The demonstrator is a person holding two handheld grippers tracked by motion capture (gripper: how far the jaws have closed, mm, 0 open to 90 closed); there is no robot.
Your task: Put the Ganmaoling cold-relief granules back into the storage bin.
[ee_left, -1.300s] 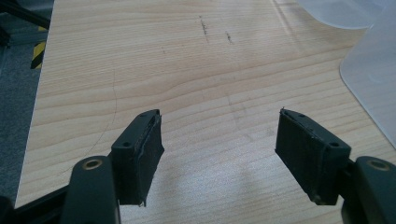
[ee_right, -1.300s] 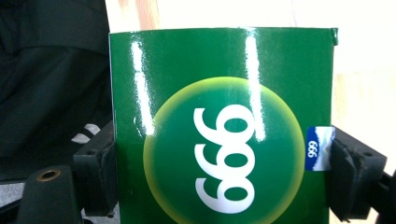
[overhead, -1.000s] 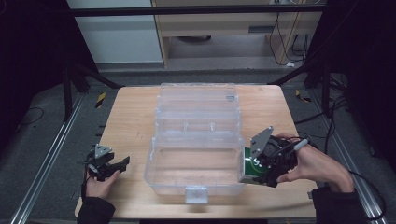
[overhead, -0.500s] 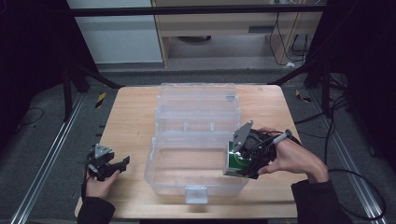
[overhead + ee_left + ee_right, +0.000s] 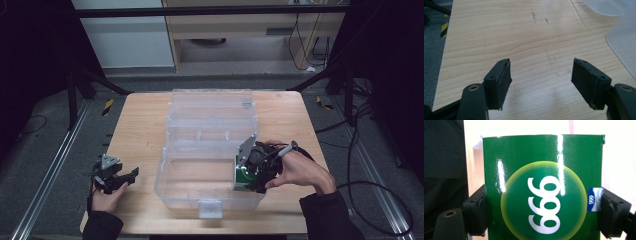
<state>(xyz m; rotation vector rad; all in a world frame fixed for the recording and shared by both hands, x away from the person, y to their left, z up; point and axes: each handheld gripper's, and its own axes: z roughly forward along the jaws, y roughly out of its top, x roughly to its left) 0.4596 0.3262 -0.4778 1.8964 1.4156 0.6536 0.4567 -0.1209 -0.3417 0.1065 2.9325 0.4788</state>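
A green box (image 5: 544, 187) marked "999" is sitting clamped in the right gripper (image 5: 252, 172), over the clear plastic case's (image 5: 210, 145) right front corner. The left gripper (image 5: 112, 175) is resting spread wide, empty, on the wooden table (image 5: 140, 120).

The high view is dim, dark at its edges. In the right gripper view, white glare streaks cross the glossy green cardboard box (image 5: 544, 187), and the background beyond it is overexposed. Soft shadows lie on the light wooden tabletop (image 5: 524, 37) beneath the left gripper's jaws.
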